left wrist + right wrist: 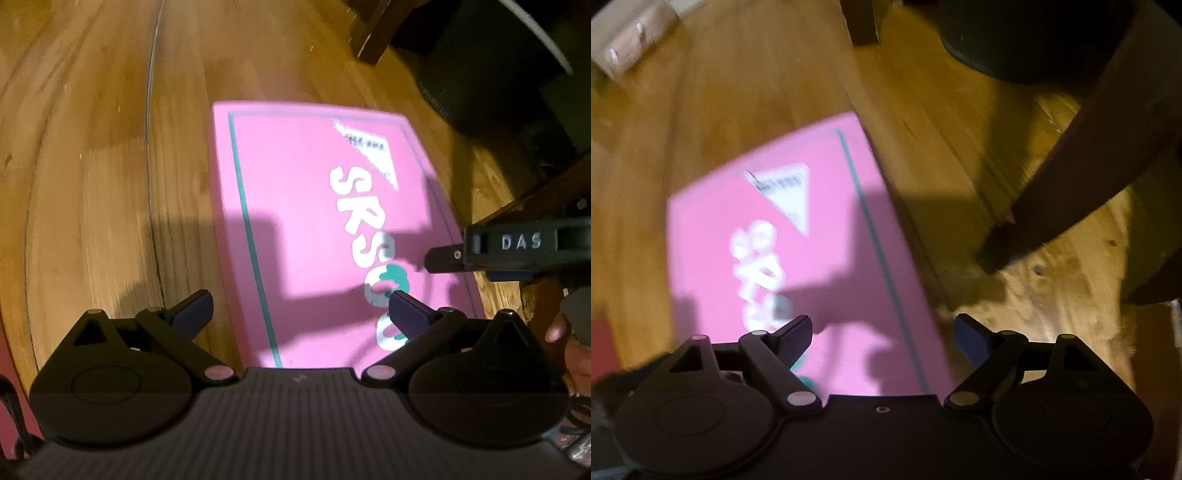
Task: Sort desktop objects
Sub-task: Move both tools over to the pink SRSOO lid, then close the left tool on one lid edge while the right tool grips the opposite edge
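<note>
Pink book (314, 221) lies flat on the wooden surface (92, 184), just ahead of and beneath both sets of jaws. Left gripper (301, 314) hangs spread with nothing between its fingers, over the book's near end. Right gripper (882, 332), also spread and empty, seems to straddle the book's right edge, though that view is blurred.

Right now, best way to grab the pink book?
The pink book lies flat on the wooden table, so no face is pinchable. Probably take its long edge nearest the table's edge, coming from the right gripper side, one of the fingers slipping underneath.
</note>
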`<state>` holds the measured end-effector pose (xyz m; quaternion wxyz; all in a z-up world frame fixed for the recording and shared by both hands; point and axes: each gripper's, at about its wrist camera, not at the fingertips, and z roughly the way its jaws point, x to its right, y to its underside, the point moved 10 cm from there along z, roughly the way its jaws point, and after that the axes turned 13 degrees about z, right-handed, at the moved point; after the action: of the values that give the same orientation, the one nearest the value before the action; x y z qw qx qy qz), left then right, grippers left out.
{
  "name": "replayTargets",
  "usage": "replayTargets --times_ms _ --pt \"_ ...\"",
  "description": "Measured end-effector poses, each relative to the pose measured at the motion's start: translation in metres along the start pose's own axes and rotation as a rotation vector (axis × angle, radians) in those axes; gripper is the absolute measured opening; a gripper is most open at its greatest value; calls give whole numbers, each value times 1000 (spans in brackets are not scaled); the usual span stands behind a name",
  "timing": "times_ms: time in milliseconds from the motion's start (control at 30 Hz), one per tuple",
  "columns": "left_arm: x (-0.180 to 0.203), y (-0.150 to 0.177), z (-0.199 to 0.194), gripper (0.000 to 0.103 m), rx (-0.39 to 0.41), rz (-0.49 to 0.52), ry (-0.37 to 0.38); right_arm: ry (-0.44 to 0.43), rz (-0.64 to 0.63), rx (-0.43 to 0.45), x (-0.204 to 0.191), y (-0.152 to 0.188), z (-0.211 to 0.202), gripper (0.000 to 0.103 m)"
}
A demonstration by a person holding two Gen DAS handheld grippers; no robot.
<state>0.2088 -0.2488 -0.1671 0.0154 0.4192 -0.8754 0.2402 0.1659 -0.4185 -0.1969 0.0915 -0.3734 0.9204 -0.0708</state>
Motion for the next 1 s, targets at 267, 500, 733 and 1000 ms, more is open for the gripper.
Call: replayTargets --times_ms 267,500,733,1000 --pt "-5 -2 9 103 27 -62 92 -48 14 -86 0 8 20 89" --pt "-12 3 17 103 19 -87 107 -74 18 -114 5 9 27 91" --pt "-9 13 15 103 -35 -52 43 -119 -58 -171 -7 22 35 92" --pt "-20 19 14 103 -55 -65 -11 -129 -50 -185 -16 23 44 91"
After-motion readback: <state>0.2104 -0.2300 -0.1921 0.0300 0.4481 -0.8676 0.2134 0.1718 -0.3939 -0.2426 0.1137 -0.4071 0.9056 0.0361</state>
